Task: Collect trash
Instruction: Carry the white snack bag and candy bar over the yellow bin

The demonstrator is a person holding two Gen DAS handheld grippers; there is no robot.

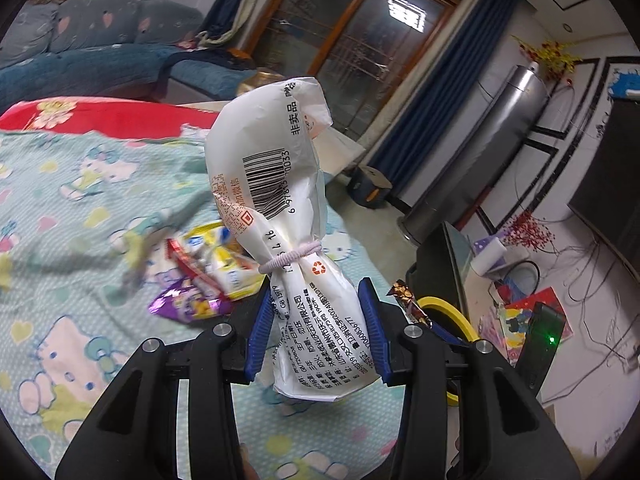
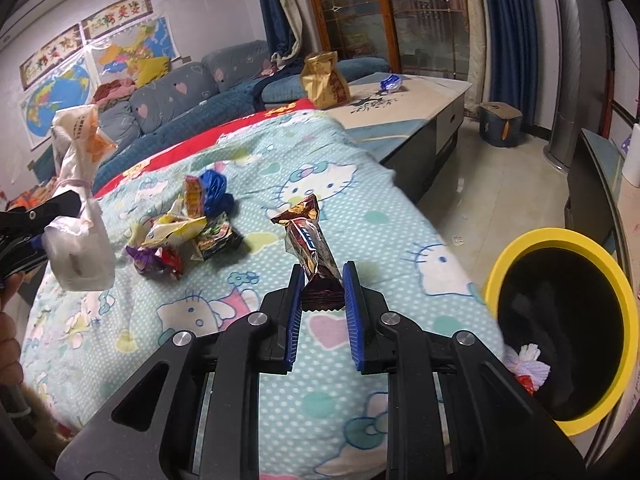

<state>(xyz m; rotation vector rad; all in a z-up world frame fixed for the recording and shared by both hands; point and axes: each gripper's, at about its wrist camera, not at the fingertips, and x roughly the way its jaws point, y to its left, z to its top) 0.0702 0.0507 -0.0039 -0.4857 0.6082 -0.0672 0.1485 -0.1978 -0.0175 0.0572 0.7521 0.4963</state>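
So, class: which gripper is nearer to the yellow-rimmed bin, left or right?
Right. The right gripper, shut on the brown wrapper, is just beside the yellow-rimmed bin; the left gripper, holding the white packet, is across the blanket.

White packet [image 1: 276, 200]: black barcode, orange and black print, pale pink band [image 1: 290, 259]. Wrapper [image 2: 311, 240]: glossy brown, gold ends. Bin [image 2: 500, 264]: yellow rim, black inside. Blanket [image 2: 360, 208]: mint green, white dots, white cartoon cats, pink hearts, red border. Gripper pads [image 2: 294, 316]: blue, on black frames. Crumpled wrappers [image 2: 188, 232]: purple, yellow, red, blue.
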